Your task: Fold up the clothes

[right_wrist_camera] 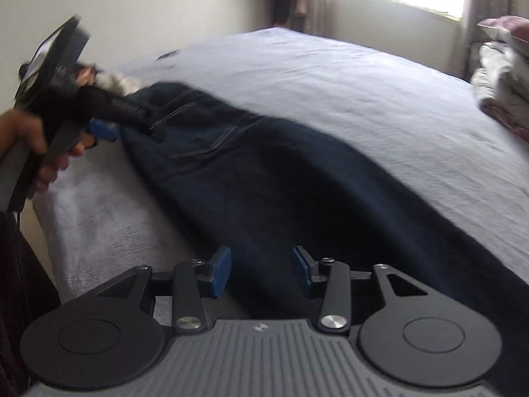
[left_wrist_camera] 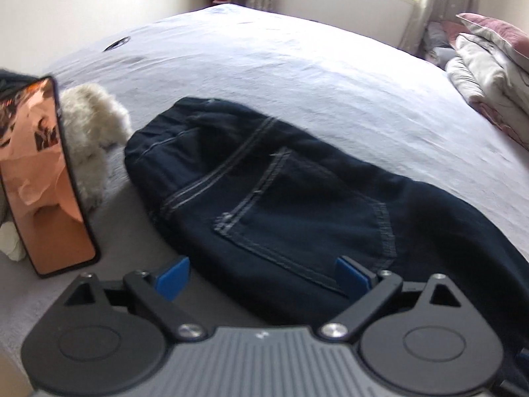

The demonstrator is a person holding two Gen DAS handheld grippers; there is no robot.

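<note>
A: Where are the jeans [left_wrist_camera: 297, 198] now?

B: I see them lying flat on the bed [left_wrist_camera: 297, 66], dark blue, back pocket up, waistband at the far left near a fluffy white thing [left_wrist_camera: 92, 132]. A phone [left_wrist_camera: 43, 178] stands at the left.

A: And the tools?

B: My left tool [left_wrist_camera: 263, 276] has its blue fingers spread wide, just over the near edge of the jeans, pinching nothing. My right tool [right_wrist_camera: 261, 269] is also spread apart, over the leg part [right_wrist_camera: 297, 198]. Folded bedding [left_wrist_camera: 489, 76] lies at the far right.

left claw [left_wrist_camera: 263, 278] spread wide, right claw [right_wrist_camera: 261, 269] parted, both low
</note>
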